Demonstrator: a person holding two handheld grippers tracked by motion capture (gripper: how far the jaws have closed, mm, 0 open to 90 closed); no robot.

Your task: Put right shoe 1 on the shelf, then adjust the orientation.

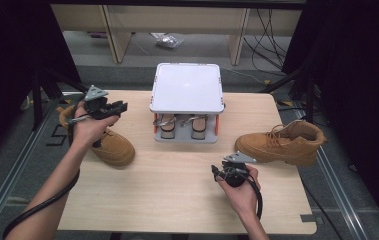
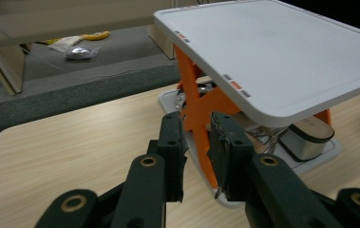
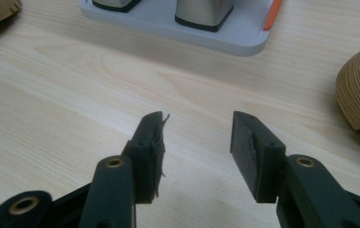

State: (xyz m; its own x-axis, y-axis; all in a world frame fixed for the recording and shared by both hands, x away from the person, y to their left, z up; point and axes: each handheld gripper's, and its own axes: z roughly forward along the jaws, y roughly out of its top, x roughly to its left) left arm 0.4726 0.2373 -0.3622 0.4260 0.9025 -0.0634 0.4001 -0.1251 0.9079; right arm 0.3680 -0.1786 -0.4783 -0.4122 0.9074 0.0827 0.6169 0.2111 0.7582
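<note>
The left gripper (image 1: 119, 106) hovers above the left boot (image 1: 111, 146), its jaws parted by a narrow gap and holding nothing; the right gripper (image 3: 196, 147) sits low over the table (image 1: 177, 195) with jaws wide apart — also empty. Both boots lie on the table either side of the small white rack (image 1: 187, 87), the right boot (image 1: 282, 142) well apart from its gripper. Judging by this, nothing is picked up yet — the whole job remains.

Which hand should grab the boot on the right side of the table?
Probably the right. The right gripper hangs open over bare table, close to the right boot. The left gripper is across the table above the other boot, facing the white rack.
</note>
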